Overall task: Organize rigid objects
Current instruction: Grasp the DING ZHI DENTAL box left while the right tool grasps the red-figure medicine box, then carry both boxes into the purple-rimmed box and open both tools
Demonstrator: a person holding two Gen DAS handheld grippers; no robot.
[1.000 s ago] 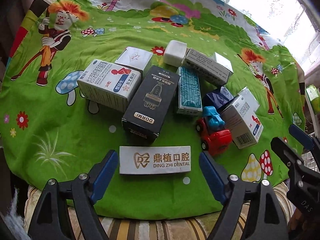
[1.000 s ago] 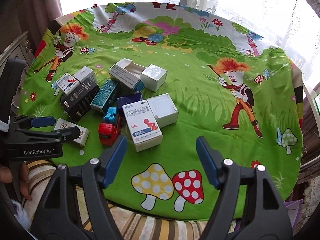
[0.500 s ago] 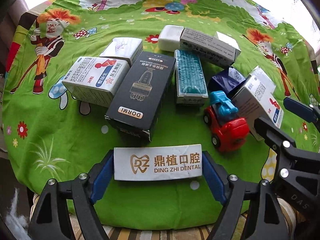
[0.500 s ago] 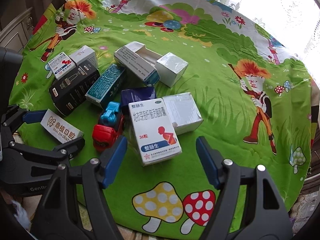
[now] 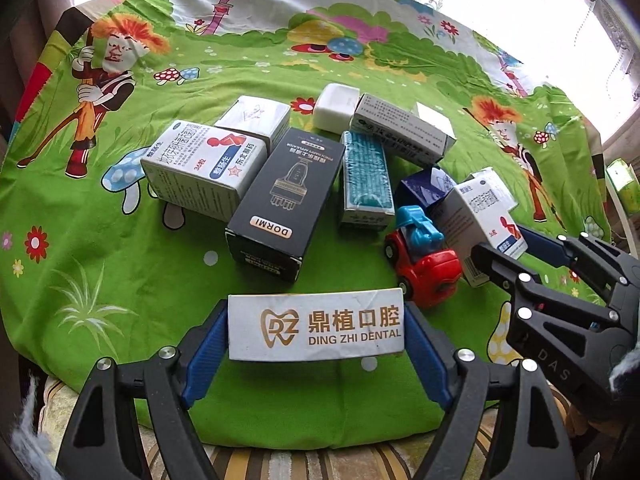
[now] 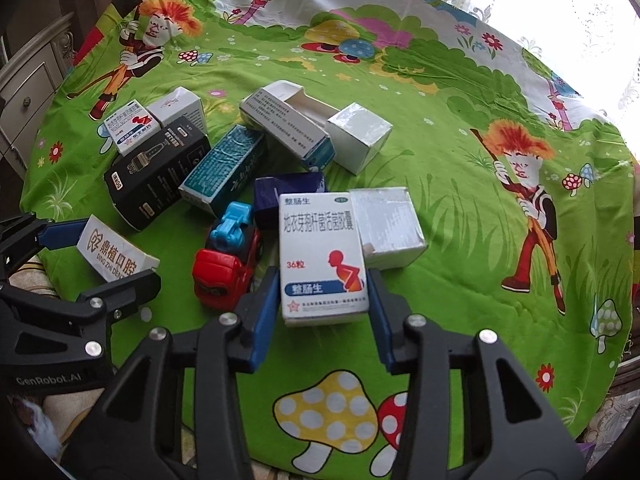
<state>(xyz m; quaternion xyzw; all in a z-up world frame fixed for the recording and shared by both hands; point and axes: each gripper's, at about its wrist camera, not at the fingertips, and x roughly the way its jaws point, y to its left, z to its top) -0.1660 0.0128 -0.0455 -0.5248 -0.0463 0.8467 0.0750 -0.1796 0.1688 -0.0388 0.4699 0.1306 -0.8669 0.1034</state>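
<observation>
A flat white "Ding Zhi Dental" box (image 5: 316, 330) lies near the front edge of the green cartoon tablecloth (image 5: 100, 264). My left gripper (image 5: 315, 320) has its blue pads pressed on the box's two short ends. The right wrist view shows the same hold (image 6: 116, 256) from the side. A white medicine box (image 6: 320, 248) printed with a red figure lies flat between the fingers of my right gripper (image 6: 323, 284). Its jaws are closing, and both blue pads touch the box's long sides. A red and blue toy car (image 6: 228, 252) stands just left of it.
Behind the car lie a black DORMI box (image 5: 284, 200), a teal box (image 5: 364, 172), a navy box (image 6: 288, 192), a second medicine box (image 5: 204, 168), an open long carton (image 6: 288, 128) and several white boxes (image 6: 386, 228). A cabinet (image 6: 28, 92) stands at the left.
My left gripper came forward until its pads flank and touch the dental box. The right gripper dropped toward the medicine box and narrowed its jaws onto it.
</observation>
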